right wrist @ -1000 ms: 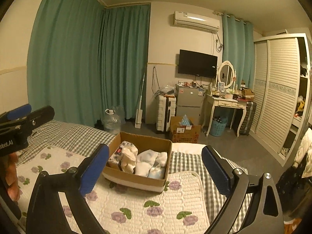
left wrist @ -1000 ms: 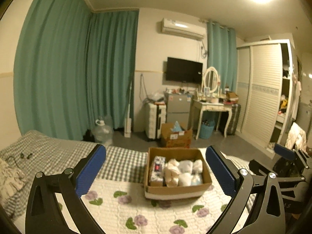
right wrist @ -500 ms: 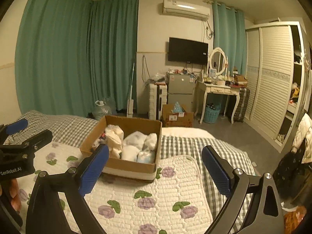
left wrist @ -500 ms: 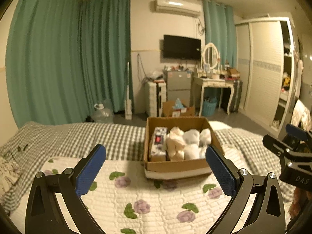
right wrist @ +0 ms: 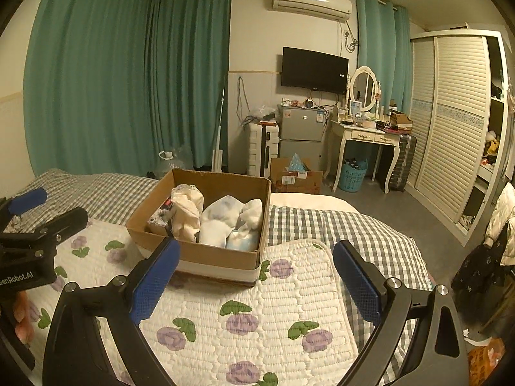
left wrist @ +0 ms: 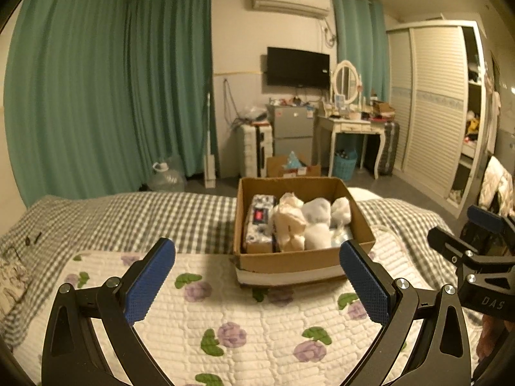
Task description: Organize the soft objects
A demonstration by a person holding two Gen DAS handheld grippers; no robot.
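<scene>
A cardboard box [left wrist: 299,259] sits on the bed's white floral quilt [left wrist: 231,315]. It holds a patterned tissue pack [left wrist: 259,222], a cream bundle [left wrist: 289,222] and white soft bundles [left wrist: 317,222]. The box also shows in the right wrist view [right wrist: 222,257]. My left gripper [left wrist: 257,286] is open and empty, a short way in front of the box. My right gripper [right wrist: 254,283] is open and empty, near the box's front right corner. Each gripper shows at the edge of the other's view.
A grey checked sheet [left wrist: 145,215] covers the bed beyond the quilt. On the floor stand a second cardboard box [right wrist: 296,177], a white suitcase [right wrist: 260,151], a small fridge [right wrist: 301,135], a dressing table [right wrist: 367,138] and a wardrobe [right wrist: 450,122]. Green curtains [left wrist: 112,96] hang at the left.
Both grippers have tilted down and come closer to the box, which now sits larger and lower in both views. Both stay open and empty.
</scene>
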